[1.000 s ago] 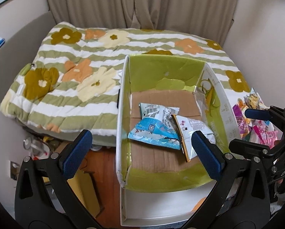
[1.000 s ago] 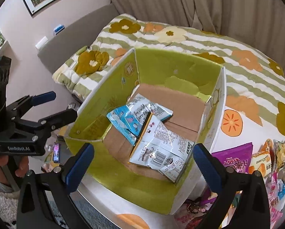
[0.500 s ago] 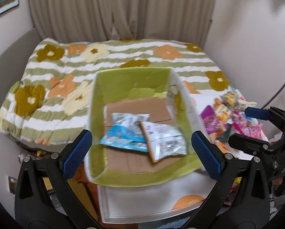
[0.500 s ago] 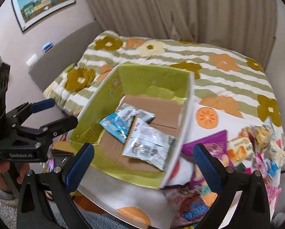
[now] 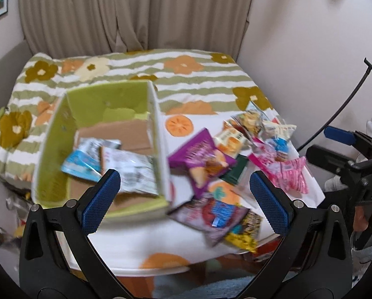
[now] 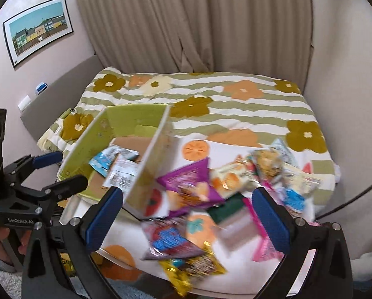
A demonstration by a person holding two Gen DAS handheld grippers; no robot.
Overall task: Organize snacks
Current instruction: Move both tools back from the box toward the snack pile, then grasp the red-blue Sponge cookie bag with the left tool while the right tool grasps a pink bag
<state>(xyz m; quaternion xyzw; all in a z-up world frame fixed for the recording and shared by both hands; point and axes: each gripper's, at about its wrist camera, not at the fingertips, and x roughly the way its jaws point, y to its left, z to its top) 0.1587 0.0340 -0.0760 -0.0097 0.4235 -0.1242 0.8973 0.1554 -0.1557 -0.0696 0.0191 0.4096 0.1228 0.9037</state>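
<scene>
I hold both grippers, left [image 5: 184, 200] and right [image 6: 186, 218], wide open and empty above the table [image 5: 136, 244]. Two packets [image 5: 133, 167] lie in the box [image 5: 48, 154], left; loose snacks [image 5: 235, 154] are heaped right.

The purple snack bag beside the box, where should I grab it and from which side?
Grip the purple snack bag at its pointed top corner, coming from above on the far side. That corner lies free on the tablecloth, while other packets crowd its lower edge.
</scene>
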